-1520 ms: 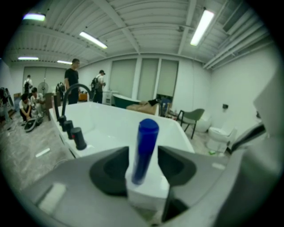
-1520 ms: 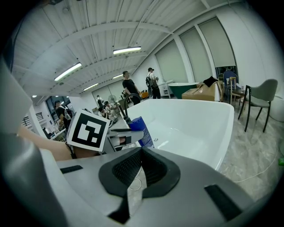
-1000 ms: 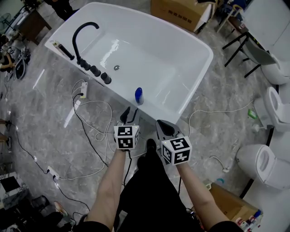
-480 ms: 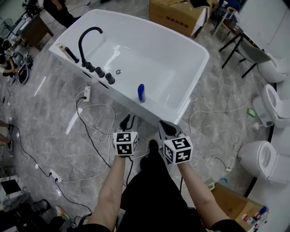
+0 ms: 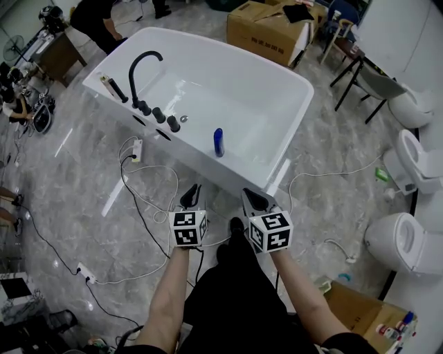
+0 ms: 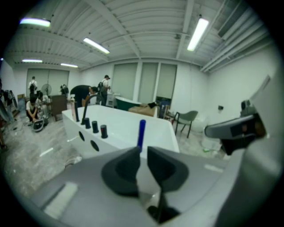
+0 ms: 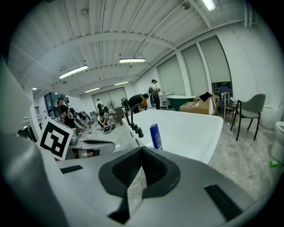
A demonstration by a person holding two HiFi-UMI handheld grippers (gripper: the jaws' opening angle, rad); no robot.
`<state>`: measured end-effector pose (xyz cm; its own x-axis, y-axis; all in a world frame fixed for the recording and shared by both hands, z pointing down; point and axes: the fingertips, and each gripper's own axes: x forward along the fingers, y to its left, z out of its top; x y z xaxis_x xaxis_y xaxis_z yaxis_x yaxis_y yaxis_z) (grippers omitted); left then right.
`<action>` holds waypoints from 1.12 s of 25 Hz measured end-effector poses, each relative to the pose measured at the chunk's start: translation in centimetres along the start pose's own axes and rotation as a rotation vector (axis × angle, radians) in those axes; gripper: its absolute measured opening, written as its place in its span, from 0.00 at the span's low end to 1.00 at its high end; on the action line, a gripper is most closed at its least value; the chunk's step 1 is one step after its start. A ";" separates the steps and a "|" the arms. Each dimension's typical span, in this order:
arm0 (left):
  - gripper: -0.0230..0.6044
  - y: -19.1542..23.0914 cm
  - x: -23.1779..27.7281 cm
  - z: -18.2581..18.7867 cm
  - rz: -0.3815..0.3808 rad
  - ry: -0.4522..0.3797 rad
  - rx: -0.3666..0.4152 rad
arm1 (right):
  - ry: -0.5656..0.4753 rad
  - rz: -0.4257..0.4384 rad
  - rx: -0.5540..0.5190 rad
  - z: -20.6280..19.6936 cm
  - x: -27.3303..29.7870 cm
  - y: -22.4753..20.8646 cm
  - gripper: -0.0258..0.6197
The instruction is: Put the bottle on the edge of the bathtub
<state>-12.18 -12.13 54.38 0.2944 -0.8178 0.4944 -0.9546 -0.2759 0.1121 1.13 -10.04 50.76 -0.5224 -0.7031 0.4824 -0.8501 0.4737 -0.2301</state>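
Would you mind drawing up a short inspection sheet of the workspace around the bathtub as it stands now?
Surface: white bathtub on a grey marble floor.
Job's things: blue bottle stands upright on the tub's near edge, with neither gripper touching it.
Clutter: black faucet and knobs on the rim.
Grippers: left gripper jaws closing, narrow gap, nothing between them; right gripper jaws together, empty; both short of the tub.
Cables: white cable and black cable loop over the floor by a power strip.
Surroundings: cardboard box, chair, toilets, a person.
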 end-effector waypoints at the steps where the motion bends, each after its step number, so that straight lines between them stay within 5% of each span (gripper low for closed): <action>1: 0.12 -0.1 -0.5 0.0 -0.002 -0.001 0.000 | -0.001 -0.002 -0.001 -0.1 -0.2 0.2 0.04; 28: 0.05 2.1 -8.7 1.2 0.023 -0.069 -0.064 | -0.027 -0.013 -0.026 0.2 -2.2 2.3 0.04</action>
<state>-16.71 -6.21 49.26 0.2722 -0.8571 0.4374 -0.9616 -0.2251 0.1573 0.33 -7.57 49.00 -0.5132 -0.7234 0.4619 -0.8550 0.4776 -0.2020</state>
